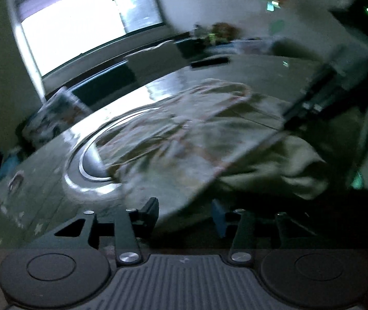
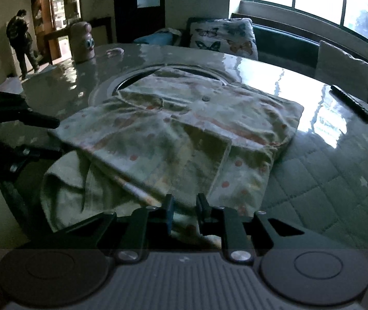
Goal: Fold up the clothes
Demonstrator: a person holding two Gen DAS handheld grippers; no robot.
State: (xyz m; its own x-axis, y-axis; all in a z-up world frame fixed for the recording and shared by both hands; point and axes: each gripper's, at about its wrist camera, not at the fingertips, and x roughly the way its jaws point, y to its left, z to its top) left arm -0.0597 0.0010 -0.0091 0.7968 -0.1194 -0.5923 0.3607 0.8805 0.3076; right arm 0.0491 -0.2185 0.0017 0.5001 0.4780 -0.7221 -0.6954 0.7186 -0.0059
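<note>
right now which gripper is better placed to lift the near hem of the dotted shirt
Right. The right gripper sits at the near hem of the pale dotted shirt, fingers slightly apart around cloth. The left gripper is wide open off to the side, its view blurred.

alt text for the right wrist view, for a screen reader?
A partly folded pale dotted garment lies on a glossy table, partly covering a round inset. The right gripper is at its near edge, jaws slightly apart; the left gripper enters from the left. A dark remote lies far right.
</note>
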